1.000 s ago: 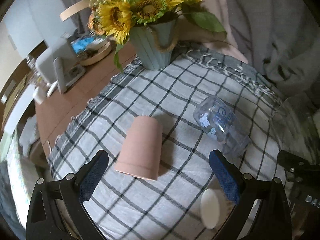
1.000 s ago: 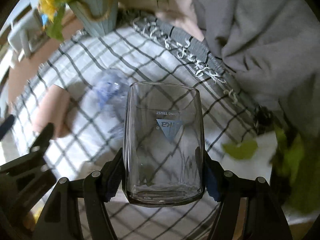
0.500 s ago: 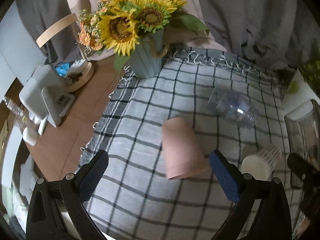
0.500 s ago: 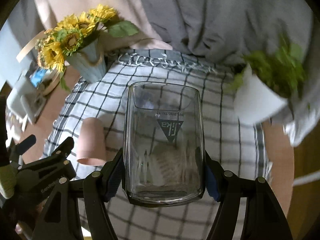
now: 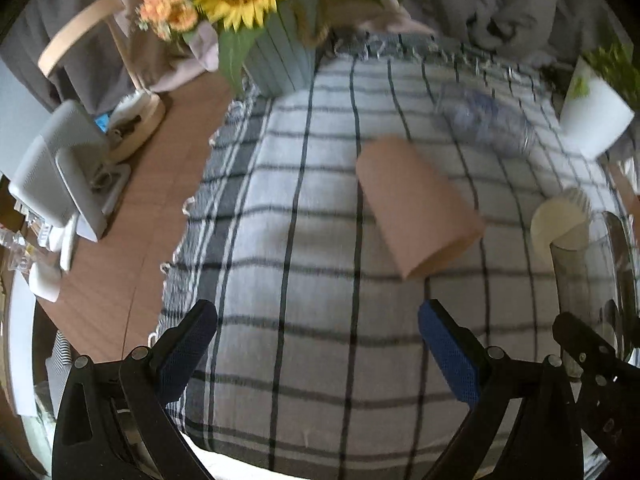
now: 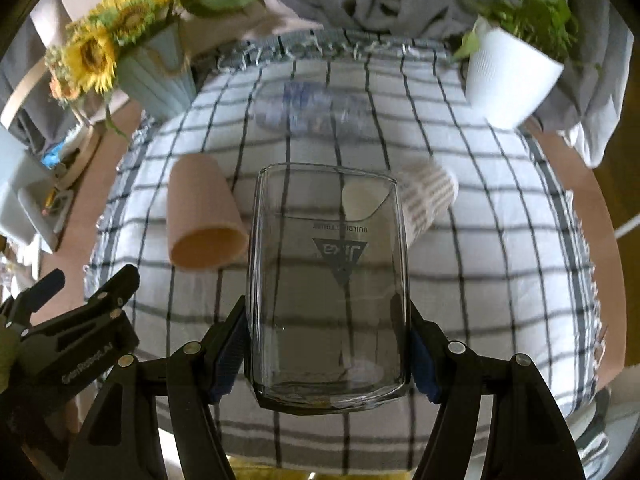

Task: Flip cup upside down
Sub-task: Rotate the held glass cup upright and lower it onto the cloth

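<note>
My right gripper [image 6: 328,354] is shut on a clear glass cup [image 6: 328,280] with a printed triangle logo that reads upside down; the cup is held above the checked cloth. The glass also shows at the right edge of the left wrist view [image 5: 604,280]. My left gripper [image 5: 316,344] is open and empty above the cloth, to the left of the right gripper. A pink cup [image 5: 416,204] lies on its side ahead of it, also in the right wrist view [image 6: 204,216].
A clear printed cup [image 6: 312,110] and a white ribbed cup [image 6: 424,196] lie on the cloth [image 5: 304,384]. A sunflower vase [image 5: 280,60] stands at the back left, a white plant pot [image 6: 508,76] at the back right. Bare wooden table with devices [image 5: 60,172] lies left.
Both grippers have pulled back and turned, so the whole cloth now shows. The glass stays clamped in the right gripper. The left gripper stays open.
</note>
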`<state>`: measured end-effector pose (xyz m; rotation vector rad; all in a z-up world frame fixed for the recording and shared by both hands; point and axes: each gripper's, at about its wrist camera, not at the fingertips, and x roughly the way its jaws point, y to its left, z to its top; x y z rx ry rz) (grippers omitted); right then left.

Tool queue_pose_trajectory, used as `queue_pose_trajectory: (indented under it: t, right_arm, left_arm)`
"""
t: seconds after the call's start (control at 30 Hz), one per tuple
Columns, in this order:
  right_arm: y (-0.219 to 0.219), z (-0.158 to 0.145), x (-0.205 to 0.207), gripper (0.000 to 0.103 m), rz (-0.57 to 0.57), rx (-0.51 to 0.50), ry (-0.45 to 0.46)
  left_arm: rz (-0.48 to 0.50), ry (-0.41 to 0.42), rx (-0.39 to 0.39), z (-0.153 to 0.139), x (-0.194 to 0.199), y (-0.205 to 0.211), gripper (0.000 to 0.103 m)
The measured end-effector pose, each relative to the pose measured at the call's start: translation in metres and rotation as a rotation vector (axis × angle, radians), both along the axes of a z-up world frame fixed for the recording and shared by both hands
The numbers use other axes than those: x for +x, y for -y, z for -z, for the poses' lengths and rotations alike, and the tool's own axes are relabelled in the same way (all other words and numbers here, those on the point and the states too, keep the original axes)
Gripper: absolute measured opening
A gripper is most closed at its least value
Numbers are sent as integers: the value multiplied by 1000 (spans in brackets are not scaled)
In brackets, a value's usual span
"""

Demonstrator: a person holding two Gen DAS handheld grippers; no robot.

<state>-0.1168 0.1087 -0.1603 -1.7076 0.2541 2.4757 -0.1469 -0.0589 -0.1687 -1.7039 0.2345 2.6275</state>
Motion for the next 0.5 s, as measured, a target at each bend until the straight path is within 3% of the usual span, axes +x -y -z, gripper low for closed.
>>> queue_pose_trajectory:
  t: [0.5]
  right_arm:
    - [16,46,7,69,2,-11,110]
  left_arm:
    - [6,88,-41,38,2,14,102]
